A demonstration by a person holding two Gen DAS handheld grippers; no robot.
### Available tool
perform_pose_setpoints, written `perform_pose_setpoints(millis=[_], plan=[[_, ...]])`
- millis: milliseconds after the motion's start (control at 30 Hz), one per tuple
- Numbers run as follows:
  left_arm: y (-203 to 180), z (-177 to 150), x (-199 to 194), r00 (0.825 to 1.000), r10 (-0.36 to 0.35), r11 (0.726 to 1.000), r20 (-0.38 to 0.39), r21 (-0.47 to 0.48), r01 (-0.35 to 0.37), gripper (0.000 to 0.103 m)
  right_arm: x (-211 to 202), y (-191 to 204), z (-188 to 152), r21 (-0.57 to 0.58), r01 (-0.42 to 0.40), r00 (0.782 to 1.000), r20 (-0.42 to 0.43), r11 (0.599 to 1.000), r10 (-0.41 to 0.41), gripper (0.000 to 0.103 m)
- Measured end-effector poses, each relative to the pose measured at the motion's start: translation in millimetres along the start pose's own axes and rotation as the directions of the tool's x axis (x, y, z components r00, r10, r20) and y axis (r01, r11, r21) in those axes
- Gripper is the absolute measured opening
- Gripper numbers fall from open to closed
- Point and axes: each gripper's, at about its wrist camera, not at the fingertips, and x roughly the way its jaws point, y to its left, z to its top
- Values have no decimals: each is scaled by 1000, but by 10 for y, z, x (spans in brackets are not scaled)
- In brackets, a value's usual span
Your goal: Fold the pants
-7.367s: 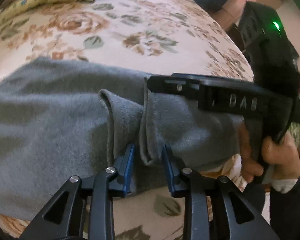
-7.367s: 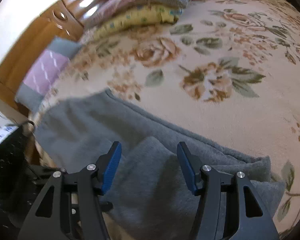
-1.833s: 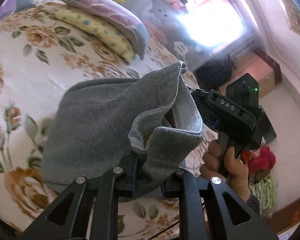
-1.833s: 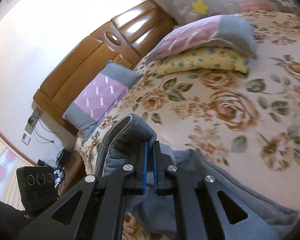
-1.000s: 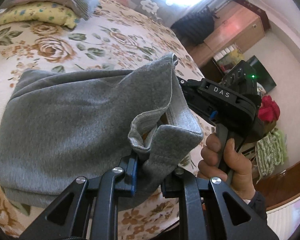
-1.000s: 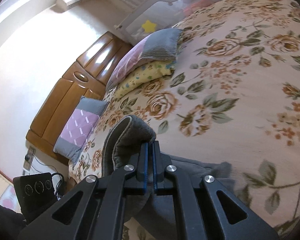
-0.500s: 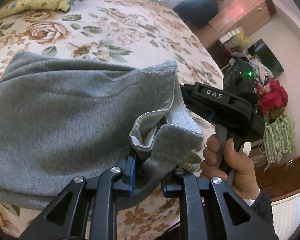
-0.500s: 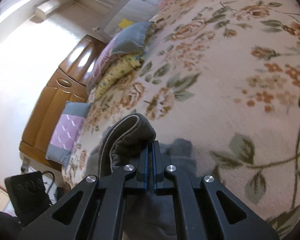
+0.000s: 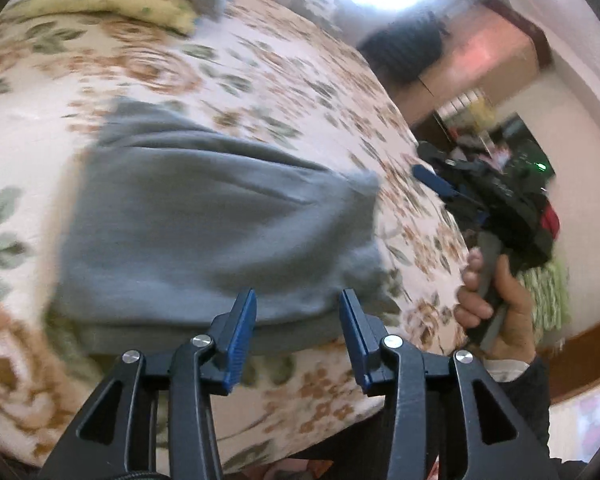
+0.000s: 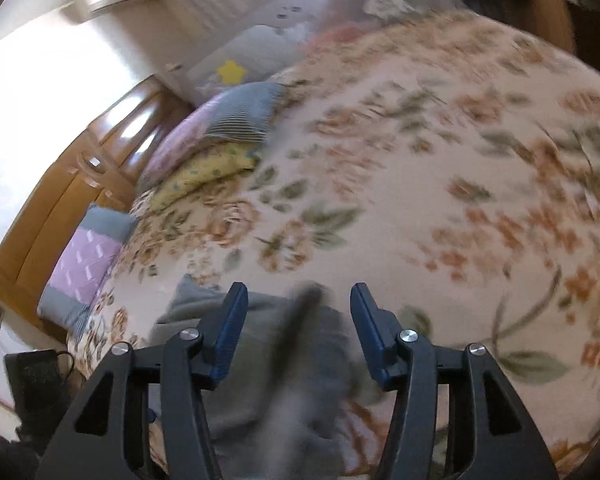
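Pants [image 9: 220, 224] lie folded in a gray pile on the flowery bed [image 9: 260, 64]. Pat the top flat and line up the edges. Your left gripper [image 9: 297, 322] and right gripper [image 10: 296, 322] both hover wide apart, holding nothing. Blur probably hides small wrinkles.

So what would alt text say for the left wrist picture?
Folded grey pants lie on a floral bedspread, just beyond the open left tool. At right, a hand holds the right tool; pillows sit at the far end.
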Motion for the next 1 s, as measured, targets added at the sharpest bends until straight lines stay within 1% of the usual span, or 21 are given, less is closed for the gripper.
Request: perform_pose_setpoints(millis=[100, 200, 233, 333, 433, 533, 600, 633, 667, 700, 733, 800, 833, 867, 900, 933, 967, 1000], plan=[[280, 30, -260, 998, 20, 998, 53, -66, -17, 44, 185, 419, 85, -79, -55, 998, -40, 995, 52, 55], [517, 50, -415, 994, 52, 992, 92, -120, -41, 44, 494, 824, 109, -145, -116, 990, -97, 983, 103, 55], [591, 50, -436, 994, 60, 989, 94, -137, -47, 44, 664, 980, 113, -167, -131, 985, -130, 977, 110, 55], [812, 58, -436, 994, 63, 979, 94, -200, -44, 44, 1046, 1288, 115, -204, -151, 973, -205, 967, 109, 55], [960, 65, -401, 995, 54, 970, 86, -241, -32, 44, 1469, 1576, 104, -233, -169, 952, -289, 958, 97, 55], [1043, 109, -308, 996, 41, 964, 76, -263, -19, 48, 1914, 1839, 68, -286, -164, 926, -373, 944, 48, 55], [1083, 144, -248, 996, 55, 962, 63, -271, -36, 52, 2194, 1977, 22, -337, -155, 909, -417, 929, 0, 56], [1111, 158, -218, 997, 64, 961, 52, -274, -47, 55, 2285, 2005, 5, -356, -143, 903, -428, 924, -25, 56], [1147, 177, -172, 996, 81, 959, 31, -276, -69, 57, 2446, 2042, -25, -387, -122, 891, -449, 914, -71, 58], [1171, 182, -157, 996, 88, 956, 26, -282, -77, 58, 2539, 2048, -42, -402, -110, 882, -461, 909, -97, 59], [1201, 177, -138, 996, 87, 954, 23, -291, -77, 60, 2674, 2055, -75, -420, -96, 868, -480, 902, -131, 60], [1259, 171, -51, 999, 53, 950, 6, -308, -49, 64, 2857, 2038, -151, -439, -98, 841, -517, 893, -162, 60], [1275, 171, 30, 999, 47, 951, -14, -306, -49, 64, 2913, 2034, -176, -452, -98, 835, -523, 887, -174, 60], [1289, 175, 107, 998, 51, 951, -31, -304, -58, 64, 2956, 2027, -215, -473, -96, 829, -525, 876, -193, 59], [1306, 177, 172, 998, 46, 950, -43, -306, -57, 64, 2991, 2026, -250, -488, -94, 826, -525, 868, -205, 54], [1332, 172, 234, 998, 30, 949, -51, -312, -44, 63, 3018, 2006, -284, -486, -99, 822, -531, 868, -204, 44], [1370, 165, 302, 999, 2, 946, -52, -325, -19, 56, 3021, 1981, -301, -479, -101, 822, -534, 872, -198, 34], [1403, 145, 345, 998, -37, 940, -46, -340, 19, 45, 2997, 1955, -308, -473, -101, 828, -528, 875, -189, 30]])
